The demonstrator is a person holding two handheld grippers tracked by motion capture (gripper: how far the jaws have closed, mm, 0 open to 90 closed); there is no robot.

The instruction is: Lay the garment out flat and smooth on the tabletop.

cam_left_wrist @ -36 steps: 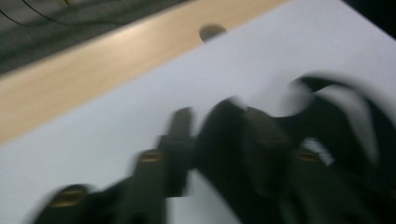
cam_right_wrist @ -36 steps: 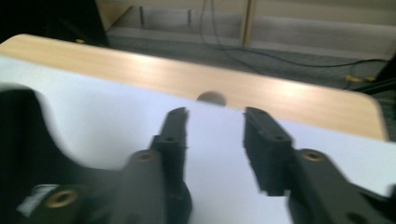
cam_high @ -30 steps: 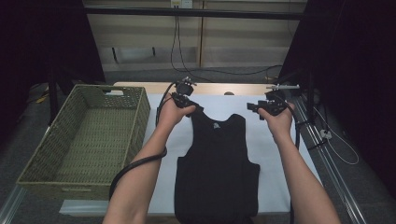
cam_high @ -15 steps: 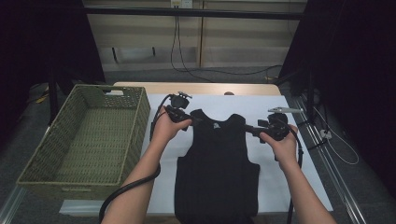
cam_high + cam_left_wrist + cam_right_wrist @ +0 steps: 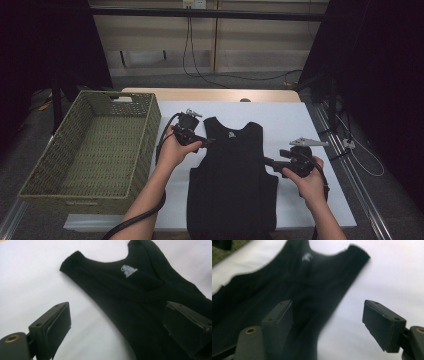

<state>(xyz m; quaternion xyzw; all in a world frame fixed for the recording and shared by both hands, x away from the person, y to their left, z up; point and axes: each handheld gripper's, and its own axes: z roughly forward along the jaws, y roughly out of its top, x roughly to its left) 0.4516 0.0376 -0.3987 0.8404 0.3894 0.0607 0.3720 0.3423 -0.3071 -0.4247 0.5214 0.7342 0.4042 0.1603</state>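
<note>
A black tank top (image 5: 232, 175) with a small white neck label lies flat on the white sheet (image 5: 300, 125), neck toward the far side. My left gripper (image 5: 206, 142) hovers at its left armhole. In the left gripper view the left gripper (image 5: 117, 315) is open, one jaw over the sheet and one over the tank top (image 5: 140, 295). My right gripper (image 5: 268, 161) sits at the right side seam below the armhole. In the right gripper view the right gripper (image 5: 328, 308) is open astride the edge of the tank top (image 5: 274, 285). Both pairs of jaws have just been opening, with nothing pinched between them.
A large woven green basket (image 5: 150, 130) stands left of the sheet, close to my left hand. The wooden table's far edge (image 5: 210, 94) runs behind the sheet. Cables hang at the back wall, and black cables trail from both grippers.
Both hands have drawn back toward me from the shoulder straps. The left stopped at the left armhole and the right came farther down the right side. The straps now lie flat.
</note>
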